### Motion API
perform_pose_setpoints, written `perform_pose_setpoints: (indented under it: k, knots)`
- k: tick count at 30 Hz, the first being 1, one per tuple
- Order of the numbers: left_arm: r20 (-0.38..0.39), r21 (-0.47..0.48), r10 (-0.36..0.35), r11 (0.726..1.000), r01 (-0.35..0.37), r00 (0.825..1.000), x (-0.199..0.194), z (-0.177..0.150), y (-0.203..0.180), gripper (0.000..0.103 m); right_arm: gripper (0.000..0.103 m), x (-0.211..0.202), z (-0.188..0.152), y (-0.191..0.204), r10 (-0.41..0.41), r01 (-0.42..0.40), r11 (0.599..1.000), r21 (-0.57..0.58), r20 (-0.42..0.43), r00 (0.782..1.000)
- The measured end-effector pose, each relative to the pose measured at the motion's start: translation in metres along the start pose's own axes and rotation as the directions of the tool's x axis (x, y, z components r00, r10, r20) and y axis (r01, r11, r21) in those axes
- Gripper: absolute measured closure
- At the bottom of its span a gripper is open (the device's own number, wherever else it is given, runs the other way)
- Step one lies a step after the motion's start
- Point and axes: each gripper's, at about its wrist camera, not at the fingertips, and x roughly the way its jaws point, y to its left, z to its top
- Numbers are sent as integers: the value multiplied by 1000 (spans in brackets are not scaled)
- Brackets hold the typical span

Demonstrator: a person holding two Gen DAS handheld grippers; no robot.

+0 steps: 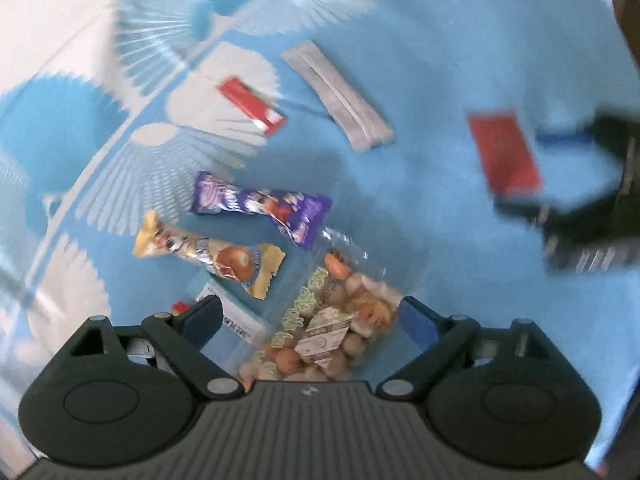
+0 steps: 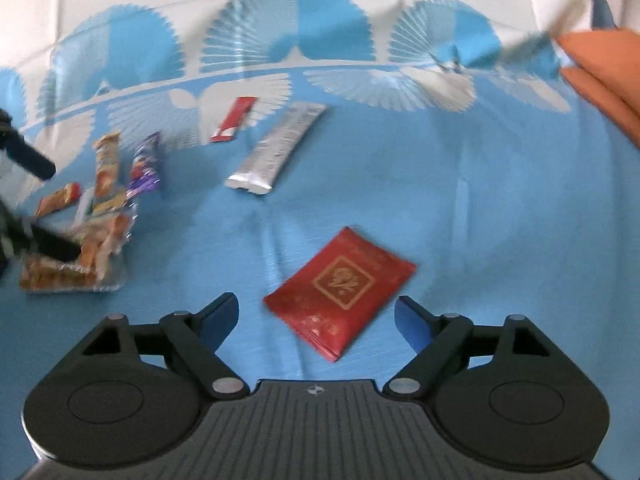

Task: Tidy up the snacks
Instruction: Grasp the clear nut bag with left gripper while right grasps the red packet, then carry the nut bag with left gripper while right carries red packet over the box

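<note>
The left gripper [image 1: 310,316] is spread wide over a clear bag of mixed rice crackers [image 1: 332,328], its blue fingertips [image 1: 416,318] flanking the bag without pinching it; the right gripper [image 2: 316,320] is likewise spread, empty, with a flat dark-red foil packet with a gold emblem [image 2: 340,292] between its jaws on the blue-and-white patterned cloth [image 2: 480,208]; beyond the cracker bag lie a yellow candy wrapper [image 1: 208,254], a purple candy wrapper [image 1: 264,204], a small red stick packet [image 1: 252,106] and a long silver sachet [image 1: 338,96]; only the right view shows an orange fabric [image 2: 604,68] far right of the red packet.
</note>
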Motion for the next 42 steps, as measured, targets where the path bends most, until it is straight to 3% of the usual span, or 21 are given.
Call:
perform_pose_setpoints:
  k: [2, 5, 7, 8, 9, 10, 12, 17, 21, 24, 28, 34, 37, 42]
  knots:
    - [-59, 90, 18, 996, -13, 998, 18, -1, -10, 2, 13, 8, 1, -9, 20, -18, 996, 86, -21, 1000]
    - [-79, 103, 20, 995, -11, 997, 30, -7, -15, 2, 1, 22, 11, -12, 15, -12, 989, 151, -16, 1000]
    - [-73, 53, -40, 998, 44, 997, 28, -12, -16, 29, 4, 33, 14, -2, -31, 33, 992, 123, -19, 999]
    - [-68, 28, -87, 996, 89, 994, 23, -14, -15, 52, 8, 37, 14, 4, -82, 83, 994, 74, -18, 996]
    - [-56, 10, -98, 995, 99, 994, 19, -16, -17, 66, 21, 36, 11, 11, -109, 108, 994, 17, 15, 994]
    - [-59, -14, -93, 996, 93, 994, 17, -20, -18, 70, 48, 33, 9, 12, -88, 88, 996, 4, 39, 995]
    - [-63, -82, -106, 992, 100, 992, 13, -28, -15, 71, 56, 23, 6, 16, -97, 99, 995, -22, 49, 994]
    - [-25, -268, -112, 958, 102, 993, -23, -54, 5, 71, 58, -14, -7, -3, -66, 61, 996, 72, 59, 996]
    - [89, -379, -119, 914, 144, 989, -77, -65, 19, 71, 58, -57, -11, -4, -47, 34, 994, 109, 124, 991]
    - [191, -460, -135, 863, 210, 972, -128, -76, 22, 71, 58, -91, -10, 4, -27, 5, 992, 126, 170, 985]
    - [266, -527, -82, 822, 216, 961, -186, -91, 22, 71, 58, -143, -8, 25, 36, -67, 989, 129, 230, 972]
    - [251, -589, -25, 789, 173, 968, -265, -143, 5, 71, 57, -224, -11, 78, 223, -235, 972, 17, 250, 942]
    - [212, -639, -16, 754, 151, 977, -294, -181, -5, 71, 57, -255, -21, 107, 306, -302, 952, -54, 216, 927]
    - [130, -716, 55, 696, 56, 990, -330, -247, -18, 71, 57, -294, -45, 153, 401, -382, 913, -144, 141, 905]
